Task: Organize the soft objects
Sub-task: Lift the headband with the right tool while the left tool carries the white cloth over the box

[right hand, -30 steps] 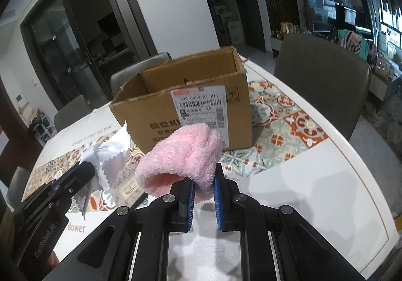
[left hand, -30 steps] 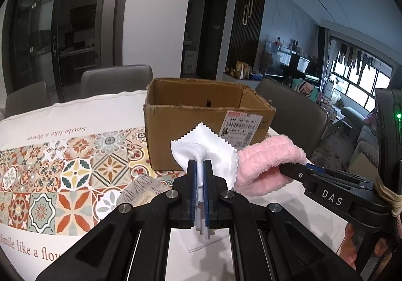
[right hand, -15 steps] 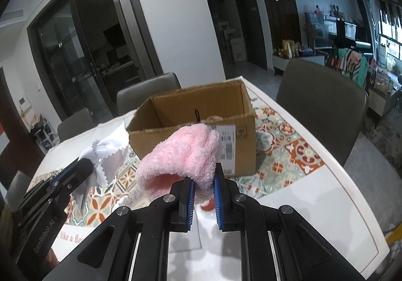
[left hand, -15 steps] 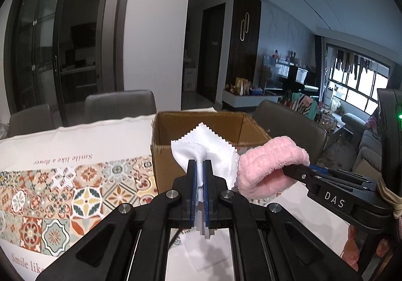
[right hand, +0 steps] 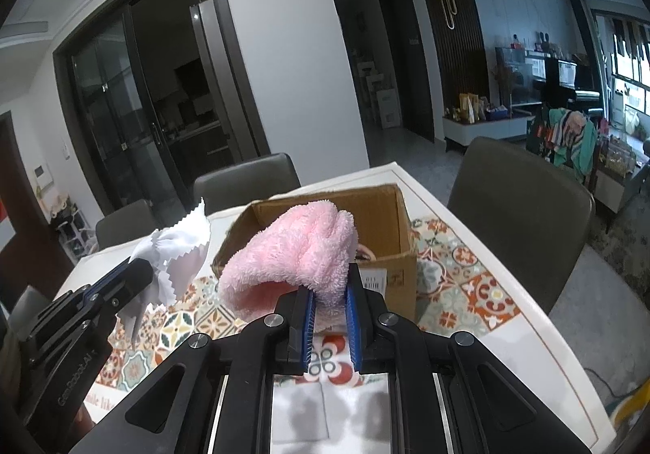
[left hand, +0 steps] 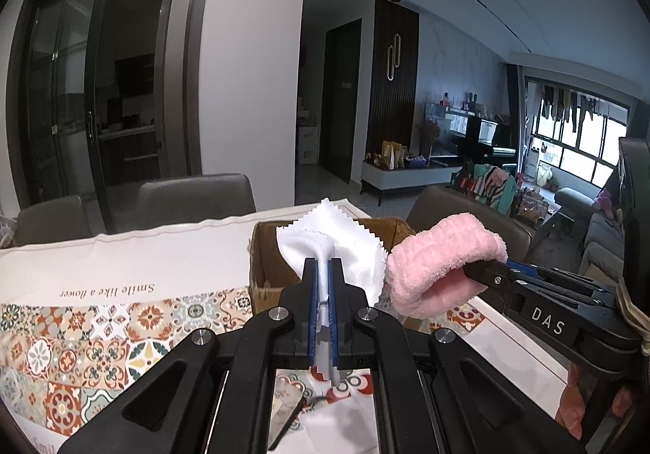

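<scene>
On my left, my left tongs (left hand: 323, 271) are clenched on a white cloth (left hand: 341, 251) with pinked, zigzag edges; the cloth fans out above the blue pads and a strip of it hangs below them. In the right wrist view the same tongs (right hand: 140, 271) come in from the left edge with the cloth (right hand: 178, 251) bunched at their tip, clear of the table (right hand: 508, 332).

The table is covered with a white cloth with a band of colourful patterned tiles (left hand: 101, 336) and a line of script lettering. Grey chairs (left hand: 195, 196) stand along its far side.

Towards the middle, an open cardboard box (right hand: 390, 234) sits on the tile band, a printed label (right hand: 375, 279) on its near wall. From the left wrist view the box (left hand: 264, 263) lies just behind the white cloth. Something pinkish shows inside it, too hidden to tell.

To the right, my right tongs (right hand: 328, 291) are grasping a fluffy pink band (right hand: 296, 255), its plush loop bulging up and leftward in front of the box. In the left wrist view the pink band (left hand: 438, 267) is beside the white cloth, held by the right tongs (left hand: 483, 275).

Another grey chair (right hand: 524, 218) stands at the table's right edge.
</scene>
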